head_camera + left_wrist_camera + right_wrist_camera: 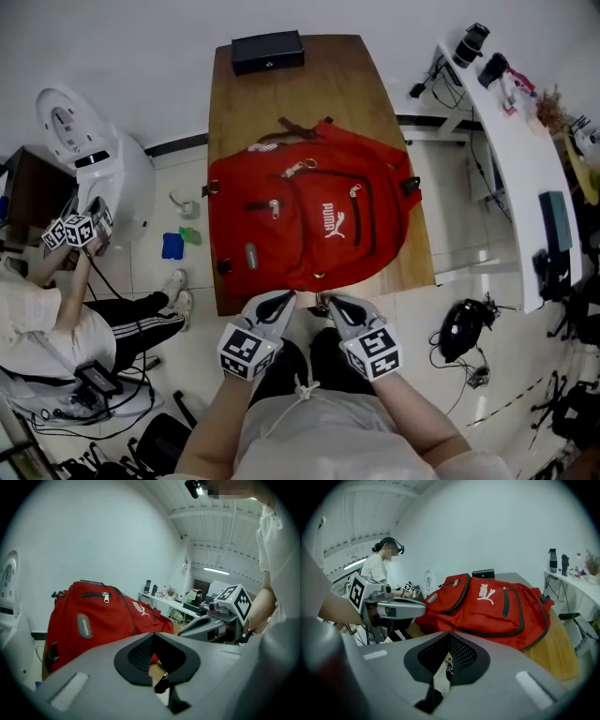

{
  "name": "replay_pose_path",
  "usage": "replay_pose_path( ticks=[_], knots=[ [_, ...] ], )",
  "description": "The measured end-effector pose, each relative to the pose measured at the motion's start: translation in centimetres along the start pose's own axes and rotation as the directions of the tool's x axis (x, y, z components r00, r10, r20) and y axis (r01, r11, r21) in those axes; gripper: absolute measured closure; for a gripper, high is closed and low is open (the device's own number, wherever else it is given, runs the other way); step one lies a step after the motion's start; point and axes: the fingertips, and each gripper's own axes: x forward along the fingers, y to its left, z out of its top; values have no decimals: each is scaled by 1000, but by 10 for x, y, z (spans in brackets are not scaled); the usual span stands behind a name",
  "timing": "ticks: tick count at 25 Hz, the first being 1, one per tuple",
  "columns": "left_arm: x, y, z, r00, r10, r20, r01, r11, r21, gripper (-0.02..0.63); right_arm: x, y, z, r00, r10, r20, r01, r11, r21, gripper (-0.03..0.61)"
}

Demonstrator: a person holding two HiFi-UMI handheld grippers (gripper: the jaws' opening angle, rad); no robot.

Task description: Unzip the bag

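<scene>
Backpack (309,225) flat on the tabletop (309,84), zips looking closed, both grippers short of it.
We see the left gripper (280,298) and the right gripper (329,303) side by side at the near tabletop edge, each with its fingers pressed together on nothing; the red backpack lies straight ahead of them, its bottom hem just beyond the fingertips; its long axis runs away from us to the carry handle (302,125) at the far end; the ringed zip pull (297,170) sits well up the backpack, slightly left of centre; we judge the left gripper the nearer one, and either must travel forward over the fabric to reach it.
</scene>
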Motion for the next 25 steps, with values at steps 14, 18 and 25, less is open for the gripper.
replay_pose_path(
  ticks=[14,18,25],
  knots=[
    [47,5,-33,981,-135,-136,154,978,137,607,63,-4,-66,974,-102,-202,119,990,76,468],
    [52,2,-39,976,-162,-143,178,978,108,607,68,-7,-65,968,-161,-192,166,986,11,506],
    [74,-7,-48,964,-186,-188,202,977,71,607,61,-16,-66,972,-120,-204,135,989,61,566]
  ],
)
